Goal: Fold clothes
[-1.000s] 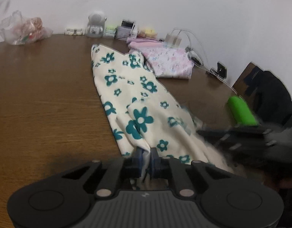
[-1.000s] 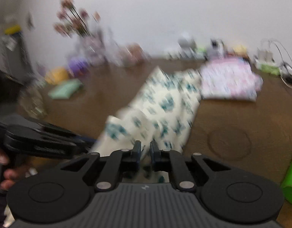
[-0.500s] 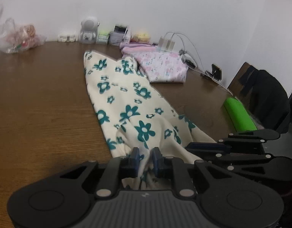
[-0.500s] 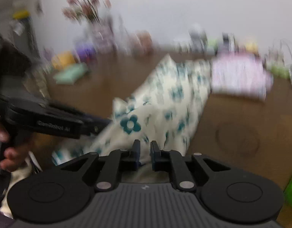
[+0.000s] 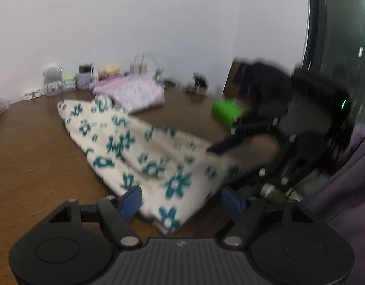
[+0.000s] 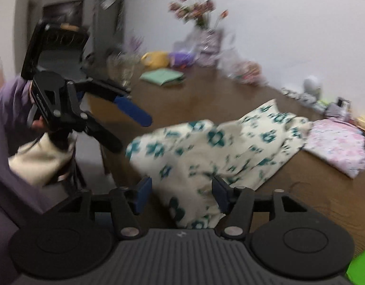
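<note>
A cream garment with teal flowers [image 5: 144, 156] lies stretched across the brown wooden table [image 5: 32, 156], its near end at the table's front edge. It also shows in the right wrist view [image 6: 220, 152]. My left gripper [image 5: 182, 200] is open, its blue pads on either side of the garment's near end, gripping nothing. My right gripper [image 6: 181, 196] is open too, just above the garment's near corner. Each gripper shows in the other's view: the right one [image 5: 253, 130] and the left one [image 6: 87, 109], both open. Both views are blurred.
A folded pink floral garment [image 5: 137, 93] lies at the back by the wall, also in the right wrist view [image 6: 336, 147]. A green object [image 5: 226, 112] sits at the table's right. Small items [image 5: 70, 82], cables, a flower vase [image 6: 203, 30], bags and a green cloth [image 6: 161, 76] stand along the table's far sides.
Both grippers were shut on the near end of the flowered garment. Now both have opened and pulled back, and the garment lies released on the table.
</note>
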`<state>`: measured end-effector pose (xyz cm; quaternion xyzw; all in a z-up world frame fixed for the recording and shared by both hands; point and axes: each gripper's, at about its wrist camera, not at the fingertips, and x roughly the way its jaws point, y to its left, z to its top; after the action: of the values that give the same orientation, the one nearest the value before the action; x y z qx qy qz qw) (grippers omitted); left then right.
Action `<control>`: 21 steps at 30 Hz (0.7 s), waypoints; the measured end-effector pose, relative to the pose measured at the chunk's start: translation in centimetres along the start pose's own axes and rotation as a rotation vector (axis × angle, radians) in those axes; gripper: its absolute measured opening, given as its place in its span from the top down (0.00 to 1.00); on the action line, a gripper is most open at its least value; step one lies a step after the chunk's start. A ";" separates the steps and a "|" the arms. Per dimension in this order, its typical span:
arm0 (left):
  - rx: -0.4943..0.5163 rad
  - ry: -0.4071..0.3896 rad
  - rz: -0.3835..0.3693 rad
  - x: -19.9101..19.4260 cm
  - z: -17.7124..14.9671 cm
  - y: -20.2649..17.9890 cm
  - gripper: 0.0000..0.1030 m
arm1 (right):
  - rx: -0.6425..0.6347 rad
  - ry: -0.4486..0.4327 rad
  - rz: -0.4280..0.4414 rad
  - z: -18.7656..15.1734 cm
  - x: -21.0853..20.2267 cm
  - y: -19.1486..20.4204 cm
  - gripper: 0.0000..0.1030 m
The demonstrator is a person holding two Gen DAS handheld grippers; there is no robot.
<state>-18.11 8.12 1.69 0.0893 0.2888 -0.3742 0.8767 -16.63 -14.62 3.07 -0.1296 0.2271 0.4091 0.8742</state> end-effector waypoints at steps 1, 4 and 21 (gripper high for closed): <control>0.012 0.012 0.014 0.4 -0.1 0.0 0.29 | -0.009 0.009 0.008 -0.2 0.2 0.1 0.48; 0.037 0.031 0.049 0.7 -0.5 0.1 0.29 | -0.036 0.035 0.032 -0.8 0.8 0.4 0.51; 0.594 -0.088 0.260 -2.2 -3.4 -5.9 0.29 | 0.251 0.142 0.391 0.1 -0.9 -4.0 0.76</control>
<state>-25.03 6.53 0.50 0.3611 0.1149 -0.3306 0.8644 -13.98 -17.70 3.72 -0.0021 0.3579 0.5288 0.7696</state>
